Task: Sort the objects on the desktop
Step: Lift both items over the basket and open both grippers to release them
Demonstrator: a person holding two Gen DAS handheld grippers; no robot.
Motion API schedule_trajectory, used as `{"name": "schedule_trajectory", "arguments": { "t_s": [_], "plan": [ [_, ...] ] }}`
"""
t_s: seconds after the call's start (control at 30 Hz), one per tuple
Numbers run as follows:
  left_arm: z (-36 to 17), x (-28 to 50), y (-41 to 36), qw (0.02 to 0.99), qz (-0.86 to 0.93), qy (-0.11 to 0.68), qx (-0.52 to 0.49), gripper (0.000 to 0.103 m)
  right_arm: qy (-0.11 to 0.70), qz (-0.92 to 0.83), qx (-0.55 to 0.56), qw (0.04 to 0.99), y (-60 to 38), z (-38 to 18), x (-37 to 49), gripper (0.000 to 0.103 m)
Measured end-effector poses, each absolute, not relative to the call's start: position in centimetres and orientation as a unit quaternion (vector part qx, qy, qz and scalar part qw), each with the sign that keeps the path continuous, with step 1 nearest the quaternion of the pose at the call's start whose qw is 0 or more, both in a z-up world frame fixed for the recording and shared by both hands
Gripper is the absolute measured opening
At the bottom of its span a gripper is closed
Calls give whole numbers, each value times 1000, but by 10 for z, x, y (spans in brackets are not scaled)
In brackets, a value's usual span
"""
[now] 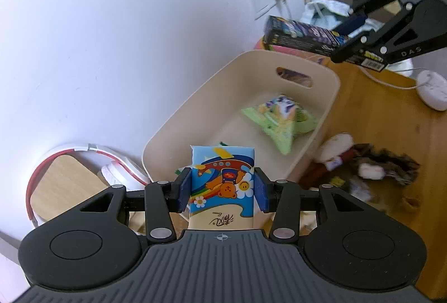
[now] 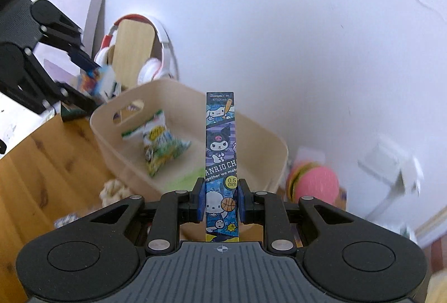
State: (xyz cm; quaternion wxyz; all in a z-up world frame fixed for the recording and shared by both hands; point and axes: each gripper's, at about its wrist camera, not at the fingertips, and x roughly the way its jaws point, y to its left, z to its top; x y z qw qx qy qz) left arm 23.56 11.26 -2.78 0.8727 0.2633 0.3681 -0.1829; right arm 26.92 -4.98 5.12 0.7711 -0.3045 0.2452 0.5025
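Observation:
My left gripper (image 1: 222, 189) is shut on a blue tissue pack (image 1: 222, 177) with a bear and plane print, held above the near rim of the cream bin (image 1: 192, 118). My right gripper (image 2: 220, 201) is shut on a long blue Sanrio pen box (image 2: 221, 152), held upright over the bin (image 2: 268, 141). That box (image 1: 301, 36) and the right gripper (image 1: 343, 37) show at the upper right of the left wrist view. The left gripper with the tissue pack (image 2: 96, 83) shows at the left of the right wrist view. A green snack bag (image 1: 279, 118) lies in the bin, also seen in the right wrist view (image 2: 159, 143).
Red and white headphones (image 1: 83, 160) hang on a wooden stand by the wall. A plush toy and small items (image 1: 363, 163) lie on the wooden desk (image 1: 371, 113) right of the bin. A white power strip (image 1: 431, 89) sits at the far right. A burger-shaped toy (image 2: 313, 182) lies behind the bin.

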Motion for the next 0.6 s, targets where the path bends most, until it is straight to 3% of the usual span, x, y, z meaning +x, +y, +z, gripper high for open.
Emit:
{"name": "schedule_trajectory", "arguments": {
  "t_s": [0.33,0.6],
  "plan": [
    [-52,281,99,880,-156,378,243,47,243,514,-322,757,11,27,296,22],
    [-86,313,96,871,-120,432,199,47,293,493,-297,764,39,-6,322,22]
  ]
}}
